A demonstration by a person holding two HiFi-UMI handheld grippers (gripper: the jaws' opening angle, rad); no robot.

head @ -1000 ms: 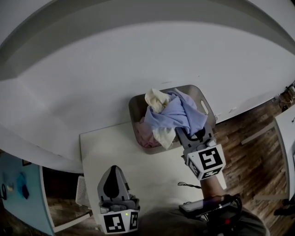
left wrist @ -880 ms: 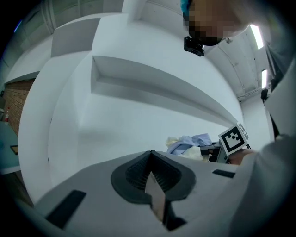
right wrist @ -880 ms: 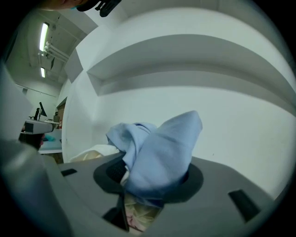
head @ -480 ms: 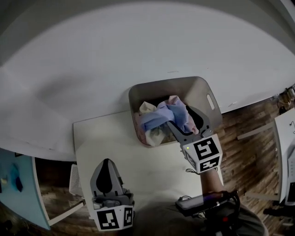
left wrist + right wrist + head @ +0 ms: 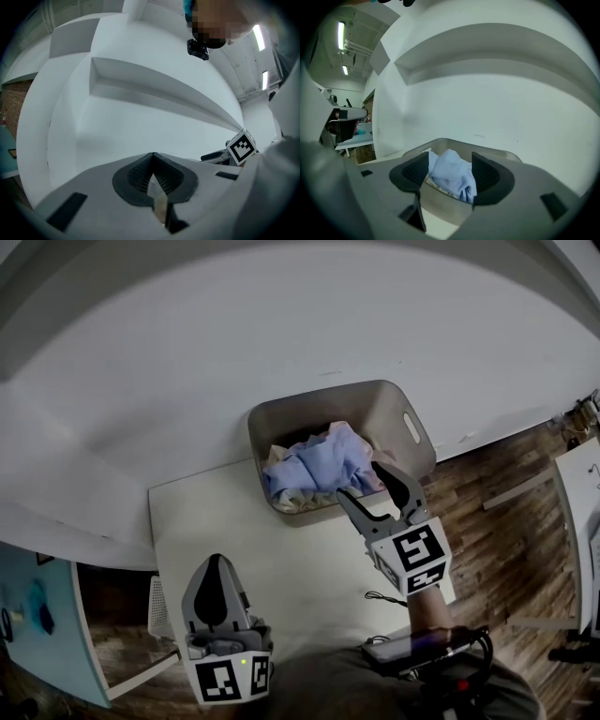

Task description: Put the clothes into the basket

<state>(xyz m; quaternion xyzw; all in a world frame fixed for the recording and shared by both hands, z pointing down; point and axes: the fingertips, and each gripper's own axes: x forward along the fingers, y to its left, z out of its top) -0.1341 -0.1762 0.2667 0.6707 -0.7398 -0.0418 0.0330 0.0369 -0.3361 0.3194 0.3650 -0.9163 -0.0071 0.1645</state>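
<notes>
Clothes (image 5: 317, 465) in basket (image 5: 389, 420), blue uppermost (lower layers hidden)

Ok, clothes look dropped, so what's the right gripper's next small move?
Probably draw the right gripper back from the basket: its jaws, just opened then eased in slightly, stand apart at the near rim, pressing nothing, and the clothes lie inside.

All 3 views are fisheye: straight edges bow and the corners fall to black. The head view is dim and grey, with soft, even light on the white wall (image 5: 281, 343) and tabletop (image 5: 281, 554) and only faint shadows. Bright ceiling tubes (image 5: 259, 37) glare at the left gripper view's upper right. The left claw (image 5: 153, 161) looms close and slightly soft.
</notes>
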